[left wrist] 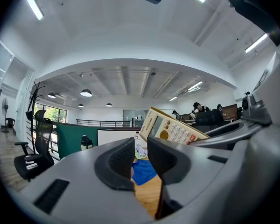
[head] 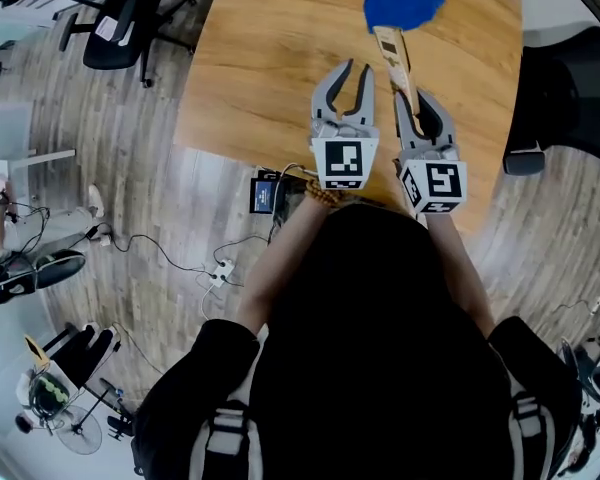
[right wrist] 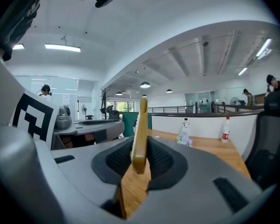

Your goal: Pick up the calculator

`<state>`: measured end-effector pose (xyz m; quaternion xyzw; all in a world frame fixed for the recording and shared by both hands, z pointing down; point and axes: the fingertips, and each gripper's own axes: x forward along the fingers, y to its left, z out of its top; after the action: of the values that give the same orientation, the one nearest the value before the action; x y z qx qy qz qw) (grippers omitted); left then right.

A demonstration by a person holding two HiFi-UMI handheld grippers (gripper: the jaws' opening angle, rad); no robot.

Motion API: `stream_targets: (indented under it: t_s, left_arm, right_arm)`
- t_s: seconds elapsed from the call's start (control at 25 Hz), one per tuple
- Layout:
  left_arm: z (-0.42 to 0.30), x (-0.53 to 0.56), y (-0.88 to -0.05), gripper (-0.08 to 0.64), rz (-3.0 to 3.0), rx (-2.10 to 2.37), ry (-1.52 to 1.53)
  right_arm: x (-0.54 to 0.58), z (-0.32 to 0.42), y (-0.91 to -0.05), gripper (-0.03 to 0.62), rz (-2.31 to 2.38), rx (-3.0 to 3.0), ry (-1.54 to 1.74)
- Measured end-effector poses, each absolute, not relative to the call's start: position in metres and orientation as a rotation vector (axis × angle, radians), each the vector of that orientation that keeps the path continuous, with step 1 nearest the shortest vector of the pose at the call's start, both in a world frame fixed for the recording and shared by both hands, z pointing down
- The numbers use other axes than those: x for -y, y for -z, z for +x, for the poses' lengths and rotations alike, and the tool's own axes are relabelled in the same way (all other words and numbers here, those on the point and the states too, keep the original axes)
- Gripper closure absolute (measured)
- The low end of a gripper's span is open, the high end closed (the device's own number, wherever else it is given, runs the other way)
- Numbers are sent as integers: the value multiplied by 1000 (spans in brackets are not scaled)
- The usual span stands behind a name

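Right gripper (head: 417, 108): fingers clamped on the calculator (head: 392, 50), which stands edge-on between them over the desk (head: 260, 68) and projects toward 12 o'clock. Left gripper (head: 350, 80), at 9 o'clock of the right: fingers narrowly apart, nothing between them, clear of the calculator. Count: two grippers, one calculator, one blue cloth (head: 400, 0) on the desk at 12 o'clock of the calculator's far end.

Our head camera looks steeply down from above onto the table (head: 250, 68). Each gripper camera sits close behind its own jaws, facing roughly level over that table. We find the calculator (head: 393, 56) in all three views.
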<state>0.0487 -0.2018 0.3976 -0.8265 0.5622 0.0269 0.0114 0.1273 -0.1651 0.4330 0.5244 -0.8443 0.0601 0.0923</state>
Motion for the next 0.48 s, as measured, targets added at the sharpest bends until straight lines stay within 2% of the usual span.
stream_targets:
  t_s: [0.48]
  left_arm:
    - [62, 190, -436, 486, -2627, -1754, -6]
  right_arm:
    - [158, 139, -466, 505, 1552, 2436, -254]
